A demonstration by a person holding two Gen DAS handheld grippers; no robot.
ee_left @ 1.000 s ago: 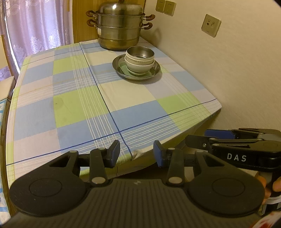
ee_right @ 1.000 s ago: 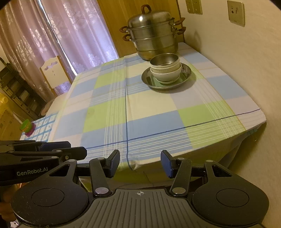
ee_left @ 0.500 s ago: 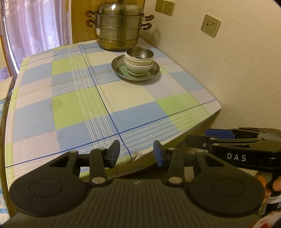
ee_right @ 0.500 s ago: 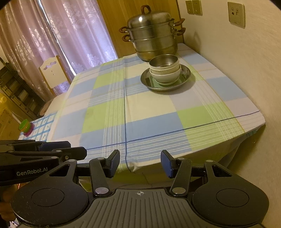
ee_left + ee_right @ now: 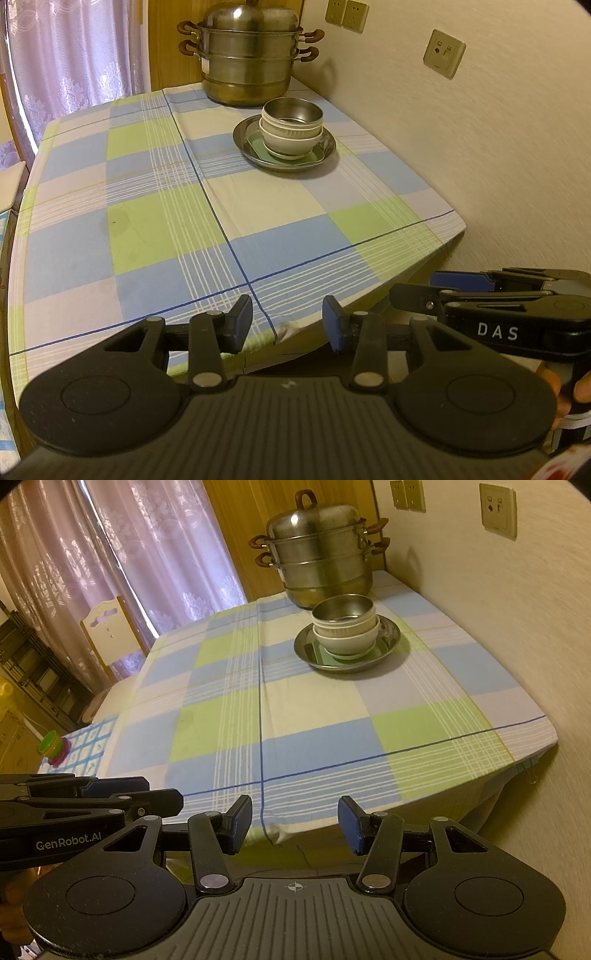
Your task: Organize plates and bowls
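A steel bowl (image 5: 293, 110) (image 5: 344, 607) nests on top of two white bowls (image 5: 290, 142) (image 5: 347, 637). They stand on a small green plate (image 5: 258, 146) (image 5: 320, 653) inside a round steel plate (image 5: 243, 144) (image 5: 391, 642), far across the table by the wall. My left gripper (image 5: 287, 323) hangs open at the table's near edge with nothing between its fingers. My right gripper (image 5: 295, 823) is also open and empty at that near edge, just right of the left one. Each gripper shows from the side in the other's view.
A tall steel steamer pot (image 5: 249, 55) (image 5: 325, 554) stands behind the stack in the back corner. A checked cloth (image 5: 166, 221) (image 5: 295, 720) covers the table. The wall (image 5: 498, 166) runs along its right side. A chair (image 5: 110, 631) and a low shelf with a toy (image 5: 51, 747) are on the left.
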